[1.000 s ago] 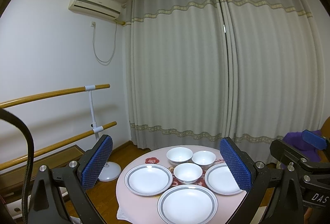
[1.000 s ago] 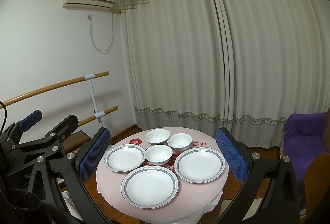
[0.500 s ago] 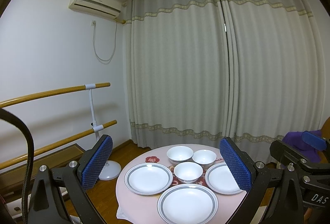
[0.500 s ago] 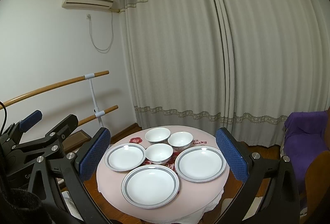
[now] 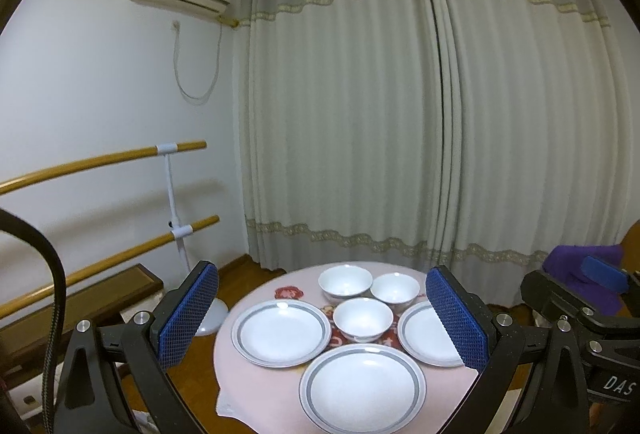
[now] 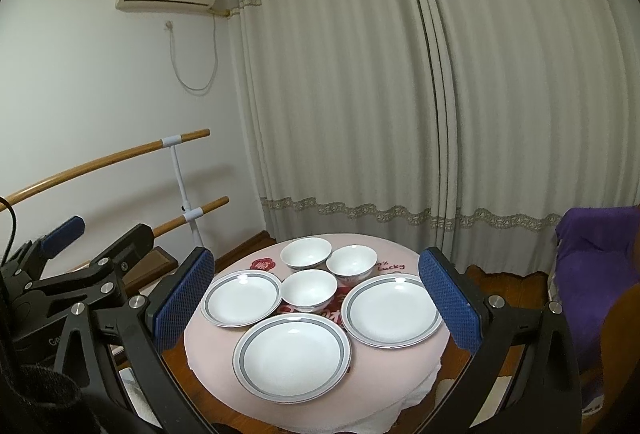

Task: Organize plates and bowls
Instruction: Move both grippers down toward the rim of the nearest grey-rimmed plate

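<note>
A small round table [image 5: 256, 378] with a pink cloth holds three white grey-rimmed plates and three white bowls. In the left wrist view the plates lie at left [image 5: 281, 332], front [image 5: 362, 388] and right [image 5: 428, 334], with the bowls [image 5: 363, 319] clustered behind them. In the right wrist view the plates [image 6: 292, 356] and bowls [image 6: 309, 288] show the same layout. My left gripper [image 5: 322, 318] is open and empty, well short of the table. My right gripper [image 6: 316, 304] is open and empty too, to the right of the left one [image 6: 60, 274].
Grey curtains [image 5: 400, 114] hang behind the table. A wooden ballet barre [image 5: 100, 158] on a white stand runs along the left wall. A purple-covered seat [image 6: 596, 258] stands at the right. Wooden floor surrounds the table.
Both grippers have drifted slightly nearer the table, the right one tilting down a little. Plates and bowls have not moved.
</note>
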The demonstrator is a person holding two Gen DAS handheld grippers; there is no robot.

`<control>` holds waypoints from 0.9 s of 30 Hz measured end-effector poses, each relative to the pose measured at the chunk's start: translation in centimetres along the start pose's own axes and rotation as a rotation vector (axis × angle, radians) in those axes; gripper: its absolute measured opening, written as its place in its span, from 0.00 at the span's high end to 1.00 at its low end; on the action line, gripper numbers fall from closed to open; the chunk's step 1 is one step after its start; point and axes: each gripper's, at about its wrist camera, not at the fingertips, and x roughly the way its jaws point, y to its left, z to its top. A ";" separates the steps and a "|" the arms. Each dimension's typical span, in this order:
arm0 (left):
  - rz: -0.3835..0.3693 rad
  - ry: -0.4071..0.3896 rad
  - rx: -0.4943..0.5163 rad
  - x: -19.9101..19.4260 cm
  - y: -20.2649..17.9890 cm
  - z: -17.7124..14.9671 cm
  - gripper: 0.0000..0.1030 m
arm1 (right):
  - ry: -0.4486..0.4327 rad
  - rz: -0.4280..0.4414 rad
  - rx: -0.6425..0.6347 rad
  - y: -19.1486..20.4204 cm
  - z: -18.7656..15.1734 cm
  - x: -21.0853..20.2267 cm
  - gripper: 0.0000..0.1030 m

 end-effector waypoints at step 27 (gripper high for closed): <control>-0.068 0.647 -0.035 22.8 5.7 -9.4 0.01 | 0.562 0.067 0.220 -6.4 -16.8 18.4 0.07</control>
